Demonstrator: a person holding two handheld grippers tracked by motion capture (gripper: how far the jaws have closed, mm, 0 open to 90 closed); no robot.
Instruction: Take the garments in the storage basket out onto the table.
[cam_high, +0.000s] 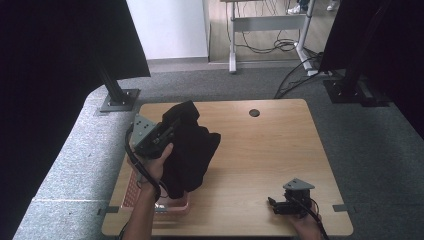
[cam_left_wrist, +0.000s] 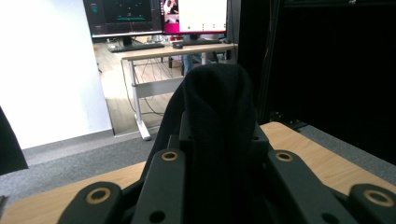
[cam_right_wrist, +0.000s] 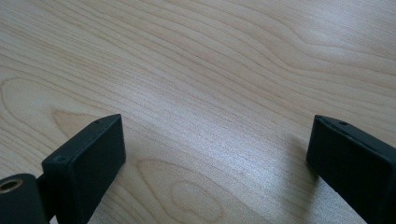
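Left gripper lifts a black garment out of a pink basket at the table's near-left corner.

Its jaws are clamped on a bunched fold of the cloth, which hangs limp above the left edge, its lower end reaching down to the basket. To do this well, I judge the lift should rise until the hem clears the rim, then carry toward bare wood. The cloth looks soft, matte, finely knit; the basket is a latticed plastic; the table is pale, smooth woodgrain. The right gripper rests near the near-right corner, jaws spread wide, holding nothing.
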